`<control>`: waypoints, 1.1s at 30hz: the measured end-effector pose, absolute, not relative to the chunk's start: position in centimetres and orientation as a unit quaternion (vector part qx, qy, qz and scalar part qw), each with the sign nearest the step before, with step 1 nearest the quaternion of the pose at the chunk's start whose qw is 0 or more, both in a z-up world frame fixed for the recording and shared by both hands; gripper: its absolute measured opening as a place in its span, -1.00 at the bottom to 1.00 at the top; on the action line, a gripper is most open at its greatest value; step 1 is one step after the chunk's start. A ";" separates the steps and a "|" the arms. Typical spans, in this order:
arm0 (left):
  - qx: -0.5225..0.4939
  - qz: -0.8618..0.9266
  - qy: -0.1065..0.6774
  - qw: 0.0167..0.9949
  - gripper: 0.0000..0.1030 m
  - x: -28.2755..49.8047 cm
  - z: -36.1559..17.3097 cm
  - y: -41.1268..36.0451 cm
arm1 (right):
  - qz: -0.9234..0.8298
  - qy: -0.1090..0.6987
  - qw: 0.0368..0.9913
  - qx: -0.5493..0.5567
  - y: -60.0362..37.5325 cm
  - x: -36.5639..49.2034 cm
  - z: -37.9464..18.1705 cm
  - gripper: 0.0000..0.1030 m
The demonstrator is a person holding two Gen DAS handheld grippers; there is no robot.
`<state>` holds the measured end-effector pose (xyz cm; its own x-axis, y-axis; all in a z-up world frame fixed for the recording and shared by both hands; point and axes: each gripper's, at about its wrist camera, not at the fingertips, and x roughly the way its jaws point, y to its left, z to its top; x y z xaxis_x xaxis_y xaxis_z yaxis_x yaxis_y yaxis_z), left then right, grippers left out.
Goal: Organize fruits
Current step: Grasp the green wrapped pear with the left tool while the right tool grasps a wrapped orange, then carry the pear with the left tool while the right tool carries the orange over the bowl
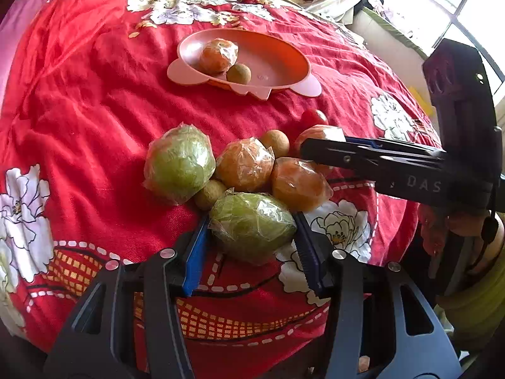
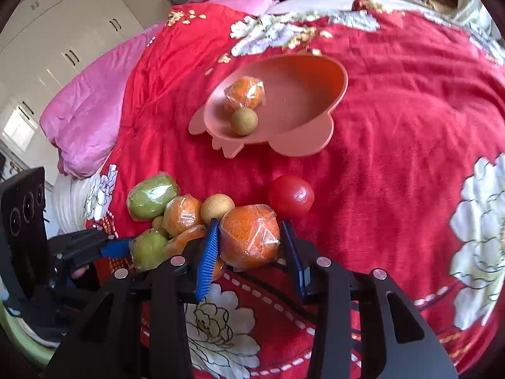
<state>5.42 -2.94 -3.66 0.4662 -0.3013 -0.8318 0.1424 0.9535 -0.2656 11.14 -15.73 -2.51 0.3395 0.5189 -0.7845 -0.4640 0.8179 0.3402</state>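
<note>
Plastic-wrapped fruit lies heaped on the red bedspread [image 2: 394,126]. The right gripper [image 2: 249,246] has its jaws pressed on a wrapped orange [image 2: 249,237]; the left gripper [image 1: 249,240] clasps a green fruit [image 1: 252,224]. Lift straight up, since the film is likely slippery. The pink bowl [image 2: 315,94] holds one orange and one small brown fruit [image 2: 244,121].
</note>
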 end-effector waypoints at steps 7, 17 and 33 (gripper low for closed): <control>-0.081 -0.137 0.482 0.861 -0.16 5.2 -1.7 -2.9 | 0.296 0.444 0.846 0.006 -16.6 10.6 0.2 -0.27; -0.085 -0.126 0.458 0.876 -0.16 6.8 1.0 -1.7 | 0.278 0.417 0.866 0.001 -18.0 11.9 1.9 -0.27; -0.080 -0.117 0.449 0.882 -0.16 11.6 2.5 -1.3 | 0.274 0.399 0.875 -0.004 -18.5 13.9 3.0 -0.27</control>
